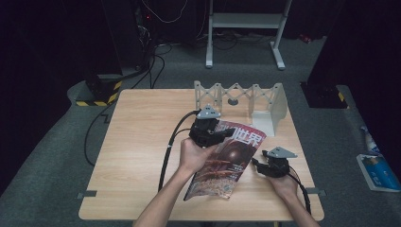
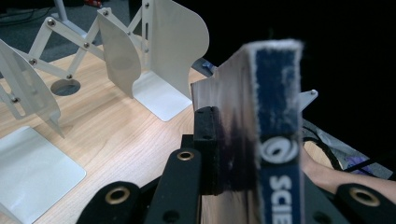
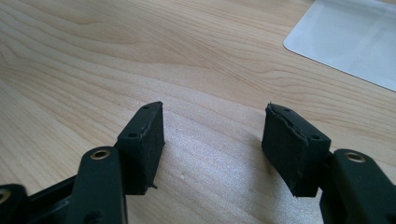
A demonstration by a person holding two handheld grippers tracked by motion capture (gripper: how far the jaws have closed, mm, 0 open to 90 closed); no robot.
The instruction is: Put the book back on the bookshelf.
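The left tool [image 1: 208,128] is clamped on a magazine [image 1: 227,161]. In the left gripper view its black pads [image 2: 207,149] are pressed against the magazine's [image 2: 275,140] spine edge, which stands upright between the jaws, blue strip with white lettering facing the camera. In the high view the tool is seen near the worktop's centre, held by the left hand [image 1: 194,155], with the magazine's top edge lifted off the wood and its glossy red-brown cover sloping down toward the 6 o'clock edge of the worktop [image 1: 142,142]. The lower corner of the magazine appears to rest on or just above the worktop; which cannot be told.

The right tool [image 1: 272,165] is released: in the right gripper view its two pads [image 3: 144,144] are set well apart with bare wood grain between them and nothing gripped. It is held by the right hand [image 1: 283,184] at about 4 o'clock from the magazine, just beside the magazine's right edge, low over the worktop.

Outward from the left tool, at 12 to 2 o'clock, a white expanding book rack [image 1: 241,99] is stood along the far edge of the worktop, its scissor-link lattice stretched between upright end plates. In the left gripper view its dividers [image 2: 173,51] and flat base plates are seen just beyond the magazine. Black cables are trailed from both tools toward the near edge.
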